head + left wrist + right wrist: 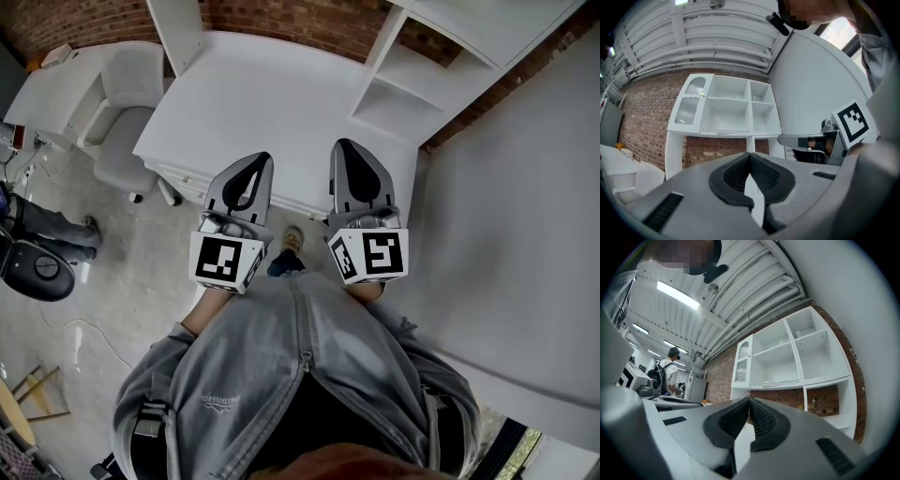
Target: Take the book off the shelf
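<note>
A flat white book (733, 131) lies on the middle shelf of the white shelf unit (749, 105) against the brick wall; in the right gripper view the book (780, 382) rests in the same compartment. In the head view the shelf unit (405, 86) stands at the desk's far right, and I cannot make the book out there. My left gripper (262, 158) and right gripper (340, 144) are held side by side over the desk's near edge, well short of the shelves. Both are shut and empty: left gripper (750, 155), right gripper (749, 399).
The white desk (253, 98) lies ahead, with a white chair (125, 111) at its left. A grey wall (525, 206) runs along the right. Someone's legs (52, 228) show at the far left. A person with a backpack (667, 374) stands farther off. The unit's left door (689, 106) is glazed.
</note>
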